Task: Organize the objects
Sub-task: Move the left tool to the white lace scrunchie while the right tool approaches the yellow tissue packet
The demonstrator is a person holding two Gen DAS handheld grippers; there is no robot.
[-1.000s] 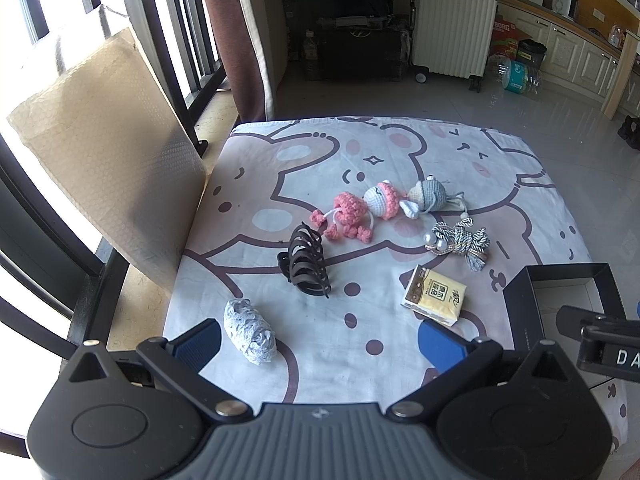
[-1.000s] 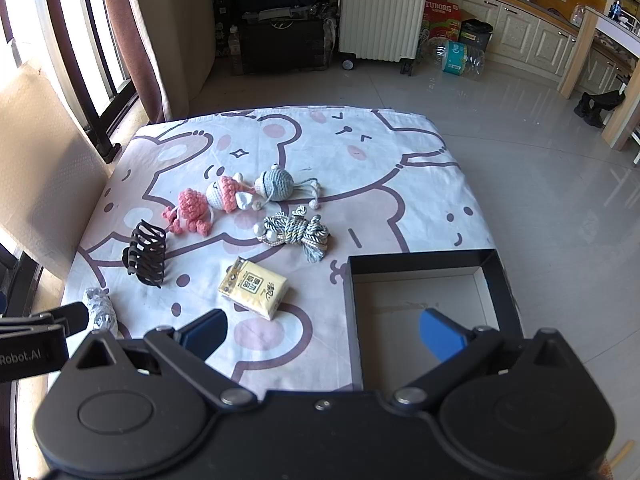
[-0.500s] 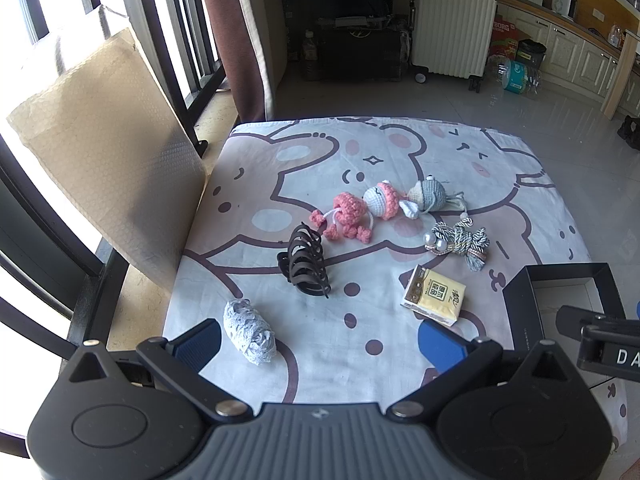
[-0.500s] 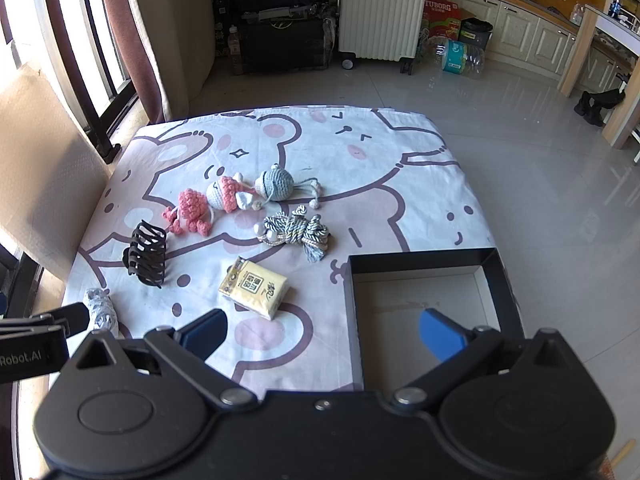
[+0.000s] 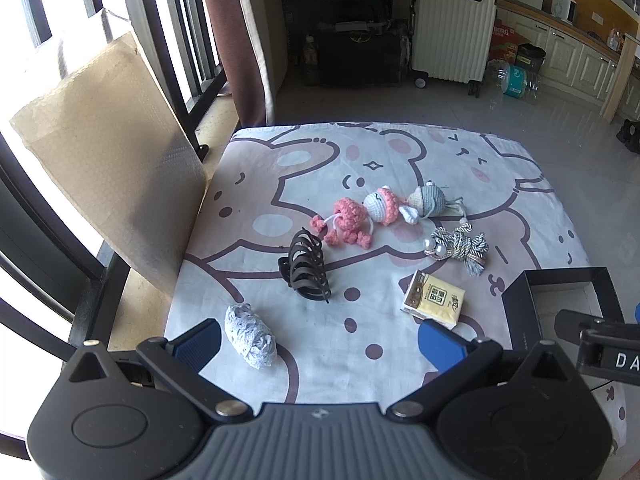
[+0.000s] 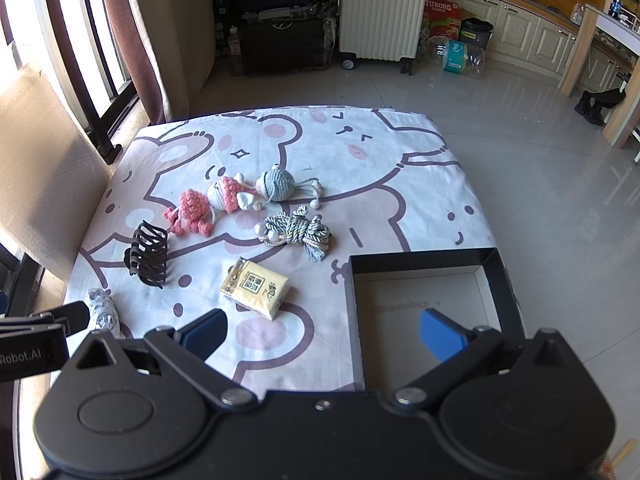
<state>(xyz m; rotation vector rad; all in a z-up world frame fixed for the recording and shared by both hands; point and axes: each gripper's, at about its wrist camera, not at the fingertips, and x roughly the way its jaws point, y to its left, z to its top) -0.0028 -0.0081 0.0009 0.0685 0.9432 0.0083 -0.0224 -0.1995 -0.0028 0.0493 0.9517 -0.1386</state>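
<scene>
On a bear-print cloth (image 5: 360,160) lie a pink crochet toy (image 5: 348,222), a pink-and-grey crochet toy (image 5: 382,206), a grey crochet toy (image 5: 430,202), a grey knotted cord with pearls (image 5: 460,246), a black hair claw (image 5: 306,266), a yellow tissue pack (image 5: 436,298) and a white lace bundle (image 5: 250,336). An empty black box (image 6: 430,304) sits at the right. My left gripper (image 5: 320,342) is open and empty, near the lace bundle. My right gripper (image 6: 322,334) is open and empty, over the box's near left edge.
A cardboard sheet (image 5: 112,176) leans at the table's left edge by the window bars. A white suitcase (image 5: 450,50) and dark luggage (image 5: 352,56) stand on the floor beyond. Tiled floor (image 6: 540,140) lies to the right.
</scene>
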